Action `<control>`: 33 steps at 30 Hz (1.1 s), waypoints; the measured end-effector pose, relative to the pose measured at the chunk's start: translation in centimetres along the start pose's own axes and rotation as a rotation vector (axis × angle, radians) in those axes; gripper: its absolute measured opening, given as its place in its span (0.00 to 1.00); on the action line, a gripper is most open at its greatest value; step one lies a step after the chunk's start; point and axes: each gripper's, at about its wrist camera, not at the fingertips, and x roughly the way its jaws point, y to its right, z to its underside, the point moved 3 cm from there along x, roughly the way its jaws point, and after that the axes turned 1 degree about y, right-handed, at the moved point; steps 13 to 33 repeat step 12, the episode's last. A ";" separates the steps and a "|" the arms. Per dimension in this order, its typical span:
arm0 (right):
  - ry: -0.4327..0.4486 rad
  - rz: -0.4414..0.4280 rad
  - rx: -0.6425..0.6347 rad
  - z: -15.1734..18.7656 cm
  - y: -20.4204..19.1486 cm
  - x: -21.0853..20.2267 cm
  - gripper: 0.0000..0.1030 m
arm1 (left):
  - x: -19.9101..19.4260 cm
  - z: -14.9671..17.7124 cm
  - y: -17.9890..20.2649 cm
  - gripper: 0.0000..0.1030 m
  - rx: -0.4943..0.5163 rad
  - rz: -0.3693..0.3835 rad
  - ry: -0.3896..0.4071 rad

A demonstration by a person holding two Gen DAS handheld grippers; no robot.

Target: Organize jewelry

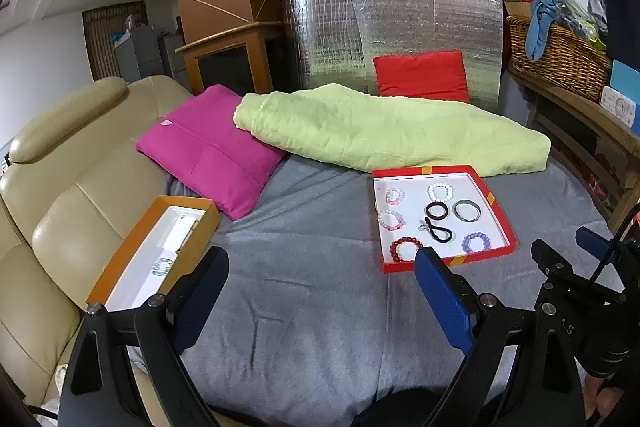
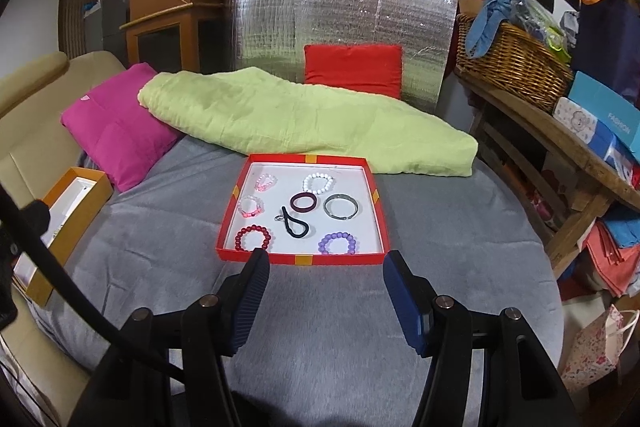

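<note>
A red tray (image 2: 300, 259) (image 1: 500, 211) lies on the grey bed cover and holds several bracelets: a dark red bead one (image 2: 253, 235), a purple bead one (image 2: 338, 242), a white bead one (image 2: 318, 183), a grey bangle (image 2: 340, 207), a maroon ring (image 2: 303, 203), two pink bead ones and a black looped cord (image 2: 296, 227). An orange box (image 1: 200, 223) (image 2: 96, 187) at the left holds a pale bead bracelet (image 1: 162, 265). My left gripper (image 1: 320, 291) is open and empty above the cover. My right gripper (image 2: 324, 275) is open and empty just before the tray's near edge.
A pink cushion (image 1: 212, 151), a green folded blanket (image 1: 384, 131) and a red cushion (image 1: 422, 75) lie behind the tray. A beige sofa (image 1: 60, 211) is at the left. A wooden shelf with a wicker basket (image 2: 512, 67) stands at the right.
</note>
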 end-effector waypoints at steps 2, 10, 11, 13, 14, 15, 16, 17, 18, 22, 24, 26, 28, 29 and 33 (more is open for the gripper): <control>0.007 -0.002 0.008 -0.3 0.2 0.8 0.61 | 0.9 -0.3 0.3 0.91 0.003 0.004 -0.007; 0.016 -0.024 0.007 -0.4 0.9 4.4 0.61 | 5.7 -0.9 1.0 0.91 -0.031 0.023 -0.021; 0.008 -0.025 0.016 -0.4 1.5 5.2 0.62 | 7.0 -0.9 1.0 0.91 -0.034 0.023 -0.036; 0.007 -0.020 0.028 -0.4 2.1 5.9 0.64 | 8.7 -0.7 1.1 0.91 -0.028 0.025 -0.054; 0.007 -0.020 0.028 -0.4 2.1 5.9 0.64 | 8.7 -0.7 1.1 0.91 -0.028 0.025 -0.054; 0.007 -0.020 0.028 -0.4 2.1 5.9 0.64 | 8.7 -0.7 1.1 0.91 -0.028 0.025 -0.054; 0.007 -0.020 0.028 -0.4 2.1 5.9 0.64 | 8.7 -0.7 1.1 0.91 -0.028 0.025 -0.054; 0.007 -0.020 0.028 -0.4 2.1 5.9 0.64 | 8.7 -0.7 1.1 0.91 -0.028 0.025 -0.054; 0.007 -0.020 0.028 -0.4 2.1 5.9 0.64 | 8.7 -0.7 1.1 0.91 -0.028 0.025 -0.054; 0.007 -0.020 0.028 -0.4 2.1 5.9 0.64 | 8.7 -0.7 1.1 0.91 -0.028 0.025 -0.054; 0.007 -0.020 0.028 -0.4 2.1 5.9 0.64 | 8.7 -0.7 1.1 0.91 -0.028 0.025 -0.054; 0.007 -0.020 0.028 -0.4 2.1 5.9 0.64 | 8.7 -0.7 1.1 0.91 -0.028 0.025 -0.054; 0.007 -0.020 0.028 -0.4 2.1 5.9 0.64 | 8.7 -0.7 1.1 0.91 -0.028 0.025 -0.054; 0.007 -0.020 0.028 -0.4 2.1 5.9 0.64 | 8.7 -0.7 1.1 0.91 -0.028 0.025 -0.054; 0.007 -0.020 0.028 -0.4 2.1 5.9 0.64 | 8.7 -0.7 1.1 0.91 -0.028 0.025 -0.054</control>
